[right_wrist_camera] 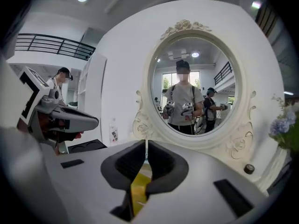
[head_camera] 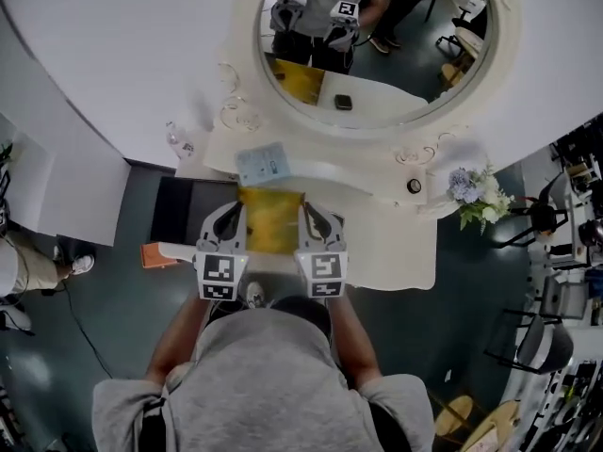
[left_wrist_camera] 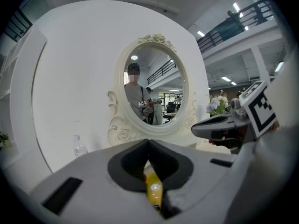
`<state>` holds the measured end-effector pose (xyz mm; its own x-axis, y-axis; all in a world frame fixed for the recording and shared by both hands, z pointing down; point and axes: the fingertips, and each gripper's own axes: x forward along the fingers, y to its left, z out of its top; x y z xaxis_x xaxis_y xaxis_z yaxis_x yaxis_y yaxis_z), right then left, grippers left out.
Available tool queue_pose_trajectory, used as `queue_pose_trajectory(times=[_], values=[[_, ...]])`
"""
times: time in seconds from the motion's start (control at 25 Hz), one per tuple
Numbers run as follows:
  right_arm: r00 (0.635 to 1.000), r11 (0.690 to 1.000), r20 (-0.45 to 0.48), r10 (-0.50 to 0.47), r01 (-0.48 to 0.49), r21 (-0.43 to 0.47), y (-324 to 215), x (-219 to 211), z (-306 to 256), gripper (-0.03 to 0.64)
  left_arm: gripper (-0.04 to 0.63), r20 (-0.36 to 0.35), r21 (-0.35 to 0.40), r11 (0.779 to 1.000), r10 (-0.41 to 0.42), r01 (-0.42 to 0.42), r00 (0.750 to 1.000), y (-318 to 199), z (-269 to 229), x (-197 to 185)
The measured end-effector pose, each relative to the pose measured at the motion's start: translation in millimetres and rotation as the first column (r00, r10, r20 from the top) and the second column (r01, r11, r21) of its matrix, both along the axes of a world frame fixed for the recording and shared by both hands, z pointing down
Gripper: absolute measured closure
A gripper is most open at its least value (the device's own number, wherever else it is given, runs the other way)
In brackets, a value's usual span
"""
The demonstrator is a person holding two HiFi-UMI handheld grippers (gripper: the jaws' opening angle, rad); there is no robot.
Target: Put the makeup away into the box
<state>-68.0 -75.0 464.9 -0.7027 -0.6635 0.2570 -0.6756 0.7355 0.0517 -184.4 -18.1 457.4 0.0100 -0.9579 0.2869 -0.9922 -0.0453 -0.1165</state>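
Note:
A yellow box [head_camera: 270, 217] lies on the white vanity table [head_camera: 396, 243], in front of the oval mirror [head_camera: 377, 55]. My left gripper [head_camera: 232, 213] hangs at the box's left side and my right gripper [head_camera: 313, 211] at its right side, both raised and pointing at the mirror. In the left gripper view the jaws [left_wrist_camera: 148, 146] meet at the tips, with only the yellow box [left_wrist_camera: 154, 190] showing below them. The right gripper [right_wrist_camera: 146, 146] is shut the same way, over the yellow box [right_wrist_camera: 138, 190]. Neither holds anything. No makeup item shows clearly.
A blue-and-white packet [head_camera: 263, 164] lies behind the box. A small black round object [head_camera: 414, 185] and a bunch of flowers [head_camera: 476, 191] stand at the table's right, a clear bottle [head_camera: 179, 141] at its left. A dark unit [head_camera: 184, 210] stands beside the table's left edge.

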Motion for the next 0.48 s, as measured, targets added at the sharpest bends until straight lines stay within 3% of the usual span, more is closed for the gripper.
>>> queue_pose_trajectory(times=[0.24,0.48], values=[[0.999,0.999,0.011,0.041,-0.041,-0.003,6,10,4,0.601,0.592,0.005,-0.010,0.999,0.050,-0.050,0.999,-2,2,13],[1.000,1.000,0.005,0.026,-0.026,0.013,1,0,5,0.601,0.594,-0.001,-0.020,0.999,0.037,-0.037,0.999,-4,6,6]])
